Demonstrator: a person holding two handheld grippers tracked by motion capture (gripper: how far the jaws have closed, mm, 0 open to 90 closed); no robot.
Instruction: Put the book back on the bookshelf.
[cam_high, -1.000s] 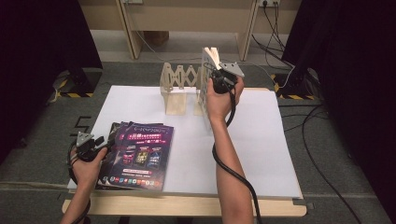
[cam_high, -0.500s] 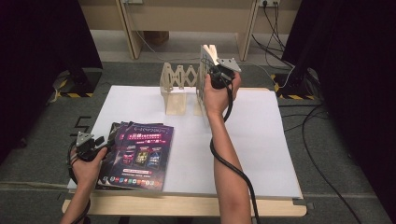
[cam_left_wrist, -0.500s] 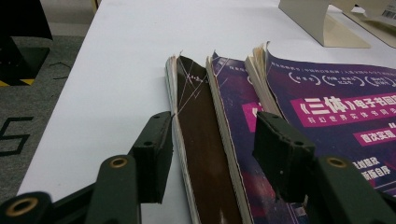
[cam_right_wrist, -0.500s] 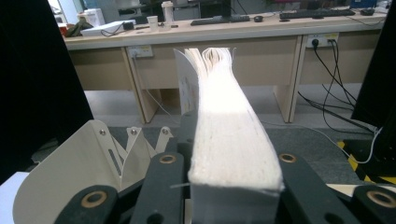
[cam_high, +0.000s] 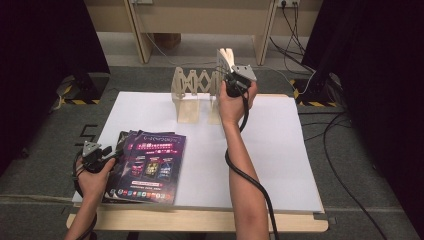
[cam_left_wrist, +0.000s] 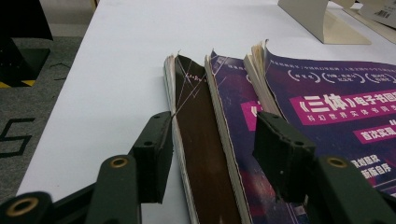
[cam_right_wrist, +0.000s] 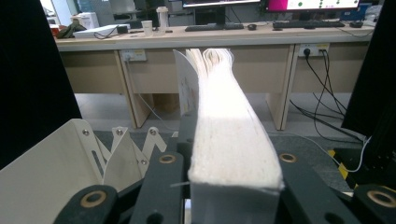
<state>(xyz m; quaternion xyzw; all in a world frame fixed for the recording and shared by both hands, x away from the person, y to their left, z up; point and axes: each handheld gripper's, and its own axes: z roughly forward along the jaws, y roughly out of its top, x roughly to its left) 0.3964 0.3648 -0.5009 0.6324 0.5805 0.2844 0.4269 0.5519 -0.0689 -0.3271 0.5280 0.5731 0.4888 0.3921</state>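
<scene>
**A:** Where is the book, and how is it held?

**B:** The right gripper (cam_high: 229, 67) holds a thick paperback book (cam_right_wrist: 231, 135) upright above the expanding book rack (cam_high: 192, 86) at the far edge of the desk (cam_high: 280, 150). Its jaws clamp the covers near the lower edge, and the pages fan loose beyond them.

**A:** How will it handle?

**B:** Probably fairly heavy, with soft covers that flex. A grip across the full thickness, close to the spine, seems safest.

**A:** And the other hand?

**B:** The left gripper (cam_left_wrist: 210, 154) rests, jaws wide, around the edge of the stacked books (cam_high: 150, 162) well short of the rack, not pressing on them.
</scene>
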